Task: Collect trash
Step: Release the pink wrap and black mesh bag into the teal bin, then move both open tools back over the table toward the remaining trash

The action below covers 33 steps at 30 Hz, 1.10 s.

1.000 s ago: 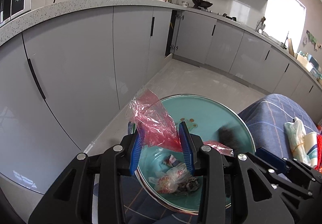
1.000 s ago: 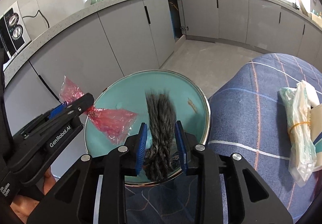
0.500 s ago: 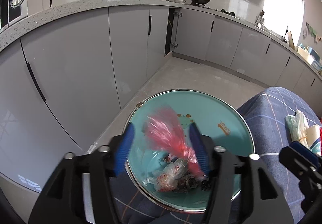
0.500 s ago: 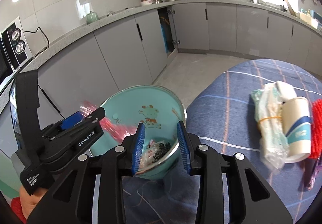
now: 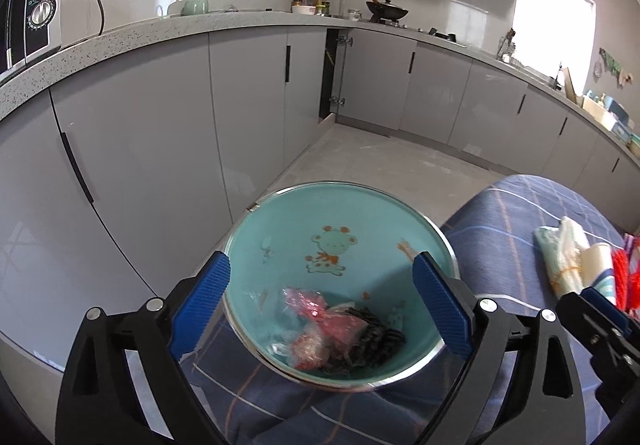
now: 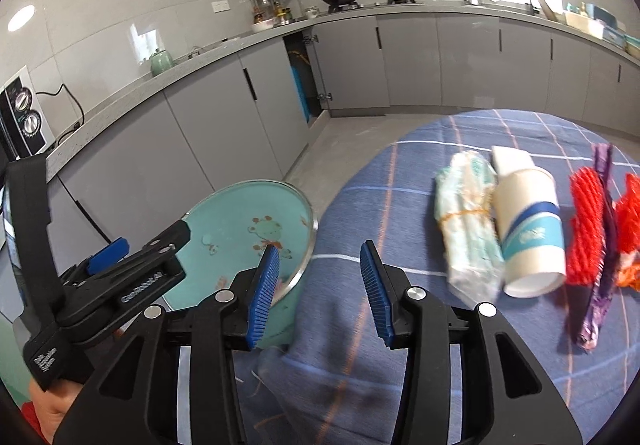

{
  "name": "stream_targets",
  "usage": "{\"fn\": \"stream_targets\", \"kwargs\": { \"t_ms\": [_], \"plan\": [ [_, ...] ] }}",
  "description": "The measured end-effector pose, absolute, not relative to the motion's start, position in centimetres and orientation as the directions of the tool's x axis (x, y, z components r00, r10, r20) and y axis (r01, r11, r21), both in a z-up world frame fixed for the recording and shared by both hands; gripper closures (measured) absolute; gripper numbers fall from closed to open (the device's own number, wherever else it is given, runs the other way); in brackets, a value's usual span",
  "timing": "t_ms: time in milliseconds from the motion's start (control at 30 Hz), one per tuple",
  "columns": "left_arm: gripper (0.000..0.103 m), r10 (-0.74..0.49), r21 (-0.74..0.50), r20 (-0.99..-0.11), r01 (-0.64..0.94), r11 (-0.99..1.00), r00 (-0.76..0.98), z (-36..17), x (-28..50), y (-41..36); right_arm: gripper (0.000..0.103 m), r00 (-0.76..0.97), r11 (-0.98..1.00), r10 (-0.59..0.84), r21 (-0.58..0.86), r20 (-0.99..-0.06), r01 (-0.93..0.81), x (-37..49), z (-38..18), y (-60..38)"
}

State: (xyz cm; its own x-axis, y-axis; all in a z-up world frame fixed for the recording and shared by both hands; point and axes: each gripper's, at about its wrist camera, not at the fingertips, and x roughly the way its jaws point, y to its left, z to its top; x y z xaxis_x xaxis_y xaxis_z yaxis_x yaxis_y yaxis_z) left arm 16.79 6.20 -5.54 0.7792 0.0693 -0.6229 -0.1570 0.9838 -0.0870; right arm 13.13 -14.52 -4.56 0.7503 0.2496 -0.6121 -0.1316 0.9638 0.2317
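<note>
left claw gapes empty over the bowl at the table edge, its jaws just sprung wide, red wrapper lying inside; right claw, jaws widening and empty, faces the paper cup and bundled bags awaiting collection.

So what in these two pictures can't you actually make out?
- Left wrist view: the dark clump in the teal bowl lies half under the pink wrapper; what it is stays unclear.
- Left wrist view: the paper cup and red netting are squeezed at the right edge, partly behind the right gripper.
- Right wrist view: the bowl's contents hide behind the right gripper's jaws.
- Right wrist view: the cup's label is blurred.
</note>
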Motion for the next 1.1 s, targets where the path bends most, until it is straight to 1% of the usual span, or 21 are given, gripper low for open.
{"fn": "stream_targets", "kwargs": {
  "t_ms": [367, 1100],
  "plan": [
    [0.012, -0.026, -0.105, -0.643, -0.054, 0.993, 0.765, -5.9, 15.4, 1.3, 0.06, 0.777, 0.969, 0.179, 0.246, -0.603, -0.032, 10.4, -5.1, -20.0],
    [0.012, -0.164, -0.064, -0.645, 0.162, 0.985, 0.746, -6.7, 13.5, -7.9, 0.06, 0.79, 0.927, -0.004, 0.295, -0.612, 0.233, 5.5, -6.6, -32.4]
  ]
}}
